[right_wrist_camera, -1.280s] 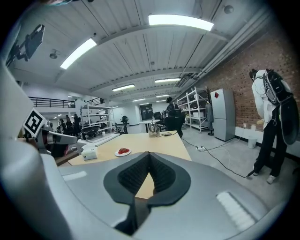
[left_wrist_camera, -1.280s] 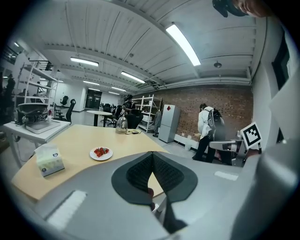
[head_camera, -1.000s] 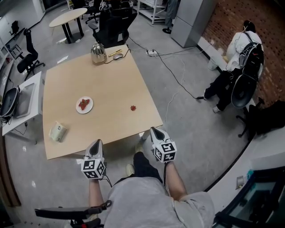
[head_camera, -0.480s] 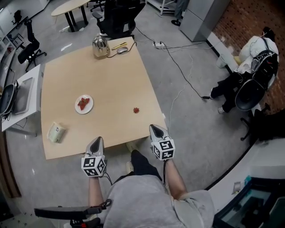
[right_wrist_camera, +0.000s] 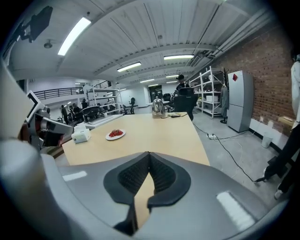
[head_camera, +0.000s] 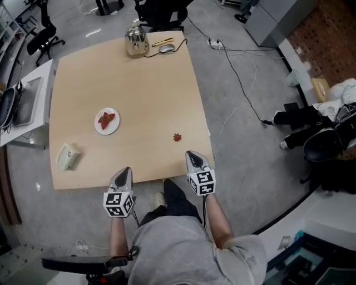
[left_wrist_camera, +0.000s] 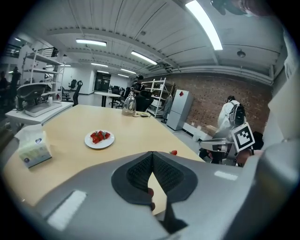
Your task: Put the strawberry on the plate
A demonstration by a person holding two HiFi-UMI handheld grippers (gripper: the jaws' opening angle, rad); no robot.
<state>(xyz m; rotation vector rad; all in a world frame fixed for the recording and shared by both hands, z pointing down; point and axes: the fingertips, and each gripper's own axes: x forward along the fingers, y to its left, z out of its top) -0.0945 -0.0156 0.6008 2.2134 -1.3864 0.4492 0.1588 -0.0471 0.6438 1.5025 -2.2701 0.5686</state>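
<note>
both hand-held grippers, left (head_camera: 123, 176) and right (head_camera: 194, 160), point forward side by side, jaws closed and empty.

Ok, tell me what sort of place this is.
Most likely an open-plan office or lab workspace: office chairs near a wooden table, metal shelving racks beside a brick wall, and a power strip with cables on the grey floor.

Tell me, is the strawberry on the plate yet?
Not yet. Done: the plate already holds other strawberries. In hand: nothing; the left gripper and right gripper are shut and empty near the table edge. Left: grab the loose strawberry and put it on the plate.
</note>
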